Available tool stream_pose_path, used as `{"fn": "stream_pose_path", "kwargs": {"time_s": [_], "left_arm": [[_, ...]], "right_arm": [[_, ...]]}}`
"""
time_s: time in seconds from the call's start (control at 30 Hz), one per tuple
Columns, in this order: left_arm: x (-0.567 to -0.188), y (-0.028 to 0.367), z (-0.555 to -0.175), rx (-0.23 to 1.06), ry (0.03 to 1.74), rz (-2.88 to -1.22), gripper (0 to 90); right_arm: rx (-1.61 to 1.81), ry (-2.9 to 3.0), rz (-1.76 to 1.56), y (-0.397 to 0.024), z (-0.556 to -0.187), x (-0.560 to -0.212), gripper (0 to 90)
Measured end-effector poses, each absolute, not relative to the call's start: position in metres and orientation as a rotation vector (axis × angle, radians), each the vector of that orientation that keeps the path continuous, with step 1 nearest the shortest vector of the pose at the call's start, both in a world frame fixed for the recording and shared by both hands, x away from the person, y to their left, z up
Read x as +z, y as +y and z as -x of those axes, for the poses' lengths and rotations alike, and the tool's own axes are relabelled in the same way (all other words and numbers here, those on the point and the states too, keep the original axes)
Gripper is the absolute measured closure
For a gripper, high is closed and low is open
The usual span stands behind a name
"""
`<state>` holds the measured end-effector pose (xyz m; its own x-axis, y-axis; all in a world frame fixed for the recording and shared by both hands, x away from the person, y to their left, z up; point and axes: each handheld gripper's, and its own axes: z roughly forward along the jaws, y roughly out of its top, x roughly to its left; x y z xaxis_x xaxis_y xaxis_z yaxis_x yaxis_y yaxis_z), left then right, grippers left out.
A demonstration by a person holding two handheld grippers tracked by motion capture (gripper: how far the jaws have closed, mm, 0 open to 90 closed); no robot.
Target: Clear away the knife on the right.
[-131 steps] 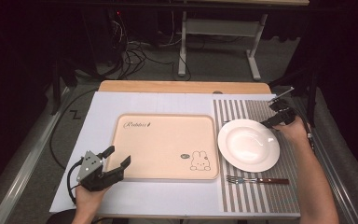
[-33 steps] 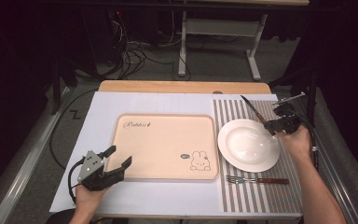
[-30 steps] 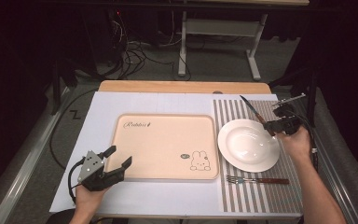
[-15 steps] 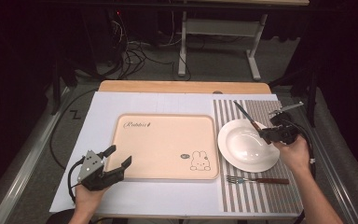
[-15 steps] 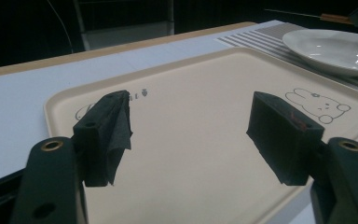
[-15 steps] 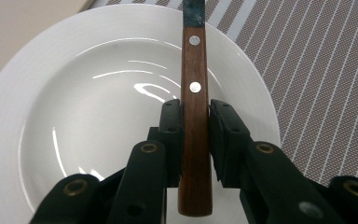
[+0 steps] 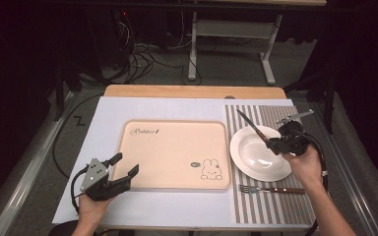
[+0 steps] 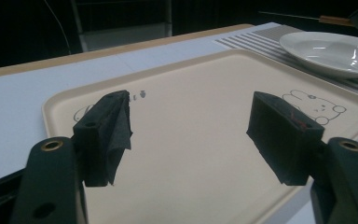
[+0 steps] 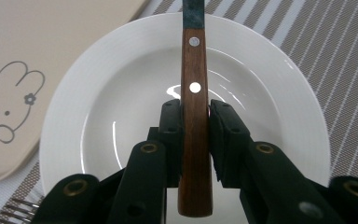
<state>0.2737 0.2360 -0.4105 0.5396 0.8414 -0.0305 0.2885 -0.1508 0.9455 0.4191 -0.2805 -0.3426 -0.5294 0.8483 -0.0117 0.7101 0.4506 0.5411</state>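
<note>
Carried in from beyond the plate [image 7: 261,153], the knife [image 7: 250,129] now hangs over it, clamped in the right claw [image 7: 274,145], probably bound for placing; left claw [image 7: 124,169] gapes empty.

The knife [image 9: 195,116] blade runs off the picture's top edge.

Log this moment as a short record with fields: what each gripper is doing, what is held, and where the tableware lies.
right gripper: jaws shut on the wooden handle of the knife, held over the plate
knife blade: points away from the person, toward the table's far side
left gripper: jaws open, nothing between them, at the near left corner of the tray
tray: beige, bare, rabbit drawing at its near right corner
plate: white, on the striped placemat, right of the tray
fork: on the placemat, nearer the person than the plate
</note>
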Motion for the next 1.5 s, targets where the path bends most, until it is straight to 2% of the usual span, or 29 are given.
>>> {"fn": "stream_pose_path", "kwargs": {"time_s": [0.8, 1.5], "left_arm": [[-0.41, 0.236, -0.273, 0.641, 0.953, -1.7, 30.4], [-0.411, 0.237, -0.275, 0.636, 0.964, -1.692, 30.4]], "right_arm": [[0.741, 2.545, -1.236, -0.223, -0.402, -0.349, 77.5], [0.716, 2.664, -1.171, -0.171, -0.396, -0.375, 77.5]]}}
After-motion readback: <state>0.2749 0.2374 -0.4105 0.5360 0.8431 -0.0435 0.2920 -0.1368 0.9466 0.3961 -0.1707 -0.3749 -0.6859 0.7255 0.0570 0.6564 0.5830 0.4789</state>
